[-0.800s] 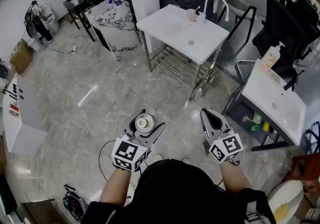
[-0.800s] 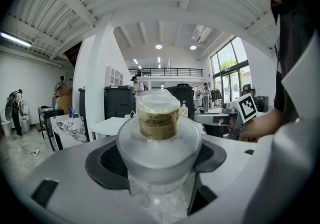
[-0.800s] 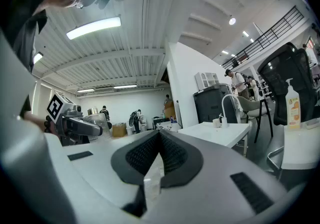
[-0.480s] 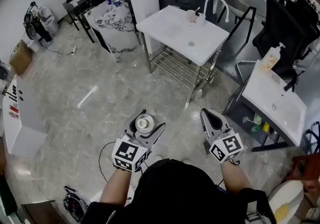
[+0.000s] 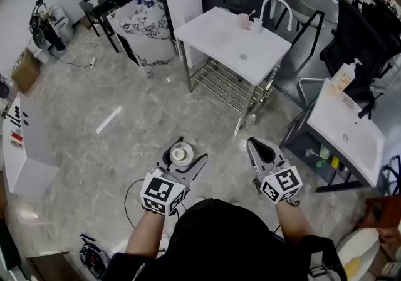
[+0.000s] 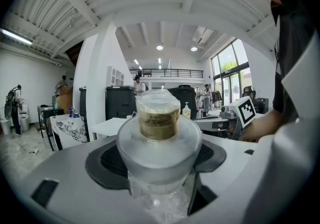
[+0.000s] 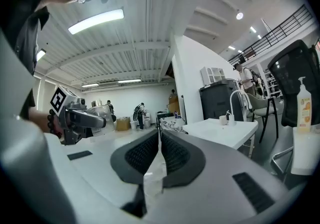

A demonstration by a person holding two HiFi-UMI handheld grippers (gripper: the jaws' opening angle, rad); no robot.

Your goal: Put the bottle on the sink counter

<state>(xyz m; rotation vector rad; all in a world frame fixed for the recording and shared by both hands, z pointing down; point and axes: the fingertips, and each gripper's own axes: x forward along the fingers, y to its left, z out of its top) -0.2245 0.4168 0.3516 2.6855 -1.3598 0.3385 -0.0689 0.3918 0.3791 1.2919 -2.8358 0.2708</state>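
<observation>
A clear plastic bottle with a pale cap and a brownish band stands upright between the jaws of my left gripper, which is shut on its body. In the left gripper view the bottle fills the middle, with the dark pads pressed against its sides. My right gripper is shut with nothing in it, held level with the left, its pads meeting in the right gripper view. The white sink counter with a curved tap stands well ahead of both grippers.
A second white sink unit with a soap dispenser stands at the right. There is a marble-patterned block at the back left and a white cabinet at the left. Black chairs are behind. Cables and a white strip lie on the stone floor.
The view has shifted slightly, so the sinks sit a little further right. My right gripper has drifted slightly left. The left gripper and its bottle are unchanged.
</observation>
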